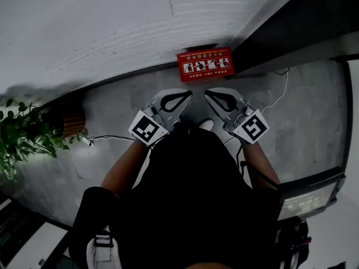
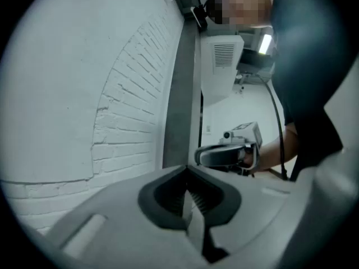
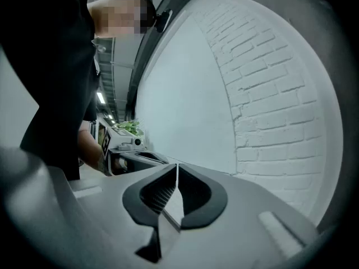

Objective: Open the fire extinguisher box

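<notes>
Red box (image 1: 205,64) lies on the floor against the wall (image 1: 101,21), just ahead of me, its long side along the wall. My right tongs (image 1: 209,94) are slightly nearer than my left tongs (image 1: 186,95). Both are pinched together, empty.

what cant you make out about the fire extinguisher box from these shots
- fire extinguisher box: the head view shows only one red face; the steep angle hides any door or latch.
- label on that face: the print is too small to read in the head view.
- both gripper views: the box lies outside the frame; they face the white brick wall.
</notes>
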A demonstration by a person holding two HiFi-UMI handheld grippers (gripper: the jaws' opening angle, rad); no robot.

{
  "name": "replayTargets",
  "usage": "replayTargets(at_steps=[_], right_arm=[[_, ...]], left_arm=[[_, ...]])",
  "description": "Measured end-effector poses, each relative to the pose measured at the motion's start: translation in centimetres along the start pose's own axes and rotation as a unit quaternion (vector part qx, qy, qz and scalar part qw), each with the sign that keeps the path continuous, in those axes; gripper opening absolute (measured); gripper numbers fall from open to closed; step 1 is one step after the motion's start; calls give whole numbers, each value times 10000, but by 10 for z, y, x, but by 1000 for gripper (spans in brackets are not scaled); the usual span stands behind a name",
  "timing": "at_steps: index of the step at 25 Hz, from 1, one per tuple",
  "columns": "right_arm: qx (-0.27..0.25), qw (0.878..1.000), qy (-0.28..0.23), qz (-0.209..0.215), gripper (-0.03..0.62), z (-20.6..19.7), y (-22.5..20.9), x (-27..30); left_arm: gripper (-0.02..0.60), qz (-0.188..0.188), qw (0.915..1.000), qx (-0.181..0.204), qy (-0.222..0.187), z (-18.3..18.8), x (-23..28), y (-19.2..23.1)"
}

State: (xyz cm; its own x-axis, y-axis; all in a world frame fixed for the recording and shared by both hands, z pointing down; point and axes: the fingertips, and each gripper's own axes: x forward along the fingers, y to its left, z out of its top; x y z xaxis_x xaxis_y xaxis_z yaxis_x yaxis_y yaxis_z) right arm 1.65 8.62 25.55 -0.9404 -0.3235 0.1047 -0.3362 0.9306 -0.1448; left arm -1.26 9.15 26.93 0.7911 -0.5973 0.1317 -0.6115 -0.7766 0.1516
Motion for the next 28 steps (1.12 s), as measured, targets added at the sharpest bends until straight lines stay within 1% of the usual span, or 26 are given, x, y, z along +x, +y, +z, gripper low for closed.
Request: replayTargets(at_steps=[3, 6, 9, 11, 13, 15, 17, 19, 21, 24, 26, 28], right_arm=[[-15, 9999, 120, -102, 11, -14, -20, 8], [134, 9992, 332, -203, 11, -49, -52, 19], [625, 9957, 535, -428, 16, -104, -87, 29], [1055, 9907, 538, -675, 39, -145, -112, 31], [1547, 9823, 567, -890, 54, -184, -138, 35], [2015, 9709, 623, -1131, 74, -225, -162, 37], [2517, 9547, 649, -1450, 95, -270, -180, 35], [3029, 9335, 658, -1805, 125, -317, -193, 28], [3511, 9087, 678, -2152, 149, -363, -203, 21], [4219, 8654, 654, -2625, 181, -424, -213, 10], [4596, 8404, 610, -2807, 186, -457, -218, 7], [4900, 8222, 523, -2850, 195, -486, -226, 7]], left_arm=[[0, 0, 10000, 77, 9, -7, 8, 14], [0, 17, 10000, 18, 74, -29, 23, 35], [0, 73, 9995, -183, 244, -62, 37, 55], [0, 127, 9992, -231, 306, -87, 47, 69], [0, 205, 9991, -256, 271, -114, 60, 85], [0, 266, 9983, -412, 331, -142, 72, 98], [0, 270, 9969, -548, 500, -174, 82, 105], [0, 257, 9951, -624, 718, -209, 92, 109], [0, 260, 9931, -715, 890, -242, 102, 112], [0, 230, 9900, -922, 1043, -280, 114, 116], [0, 214, 9882, -1025, 1115, -298, 119, 117], [0, 190, 9872, -1053, 1180, -314, 123, 117]])
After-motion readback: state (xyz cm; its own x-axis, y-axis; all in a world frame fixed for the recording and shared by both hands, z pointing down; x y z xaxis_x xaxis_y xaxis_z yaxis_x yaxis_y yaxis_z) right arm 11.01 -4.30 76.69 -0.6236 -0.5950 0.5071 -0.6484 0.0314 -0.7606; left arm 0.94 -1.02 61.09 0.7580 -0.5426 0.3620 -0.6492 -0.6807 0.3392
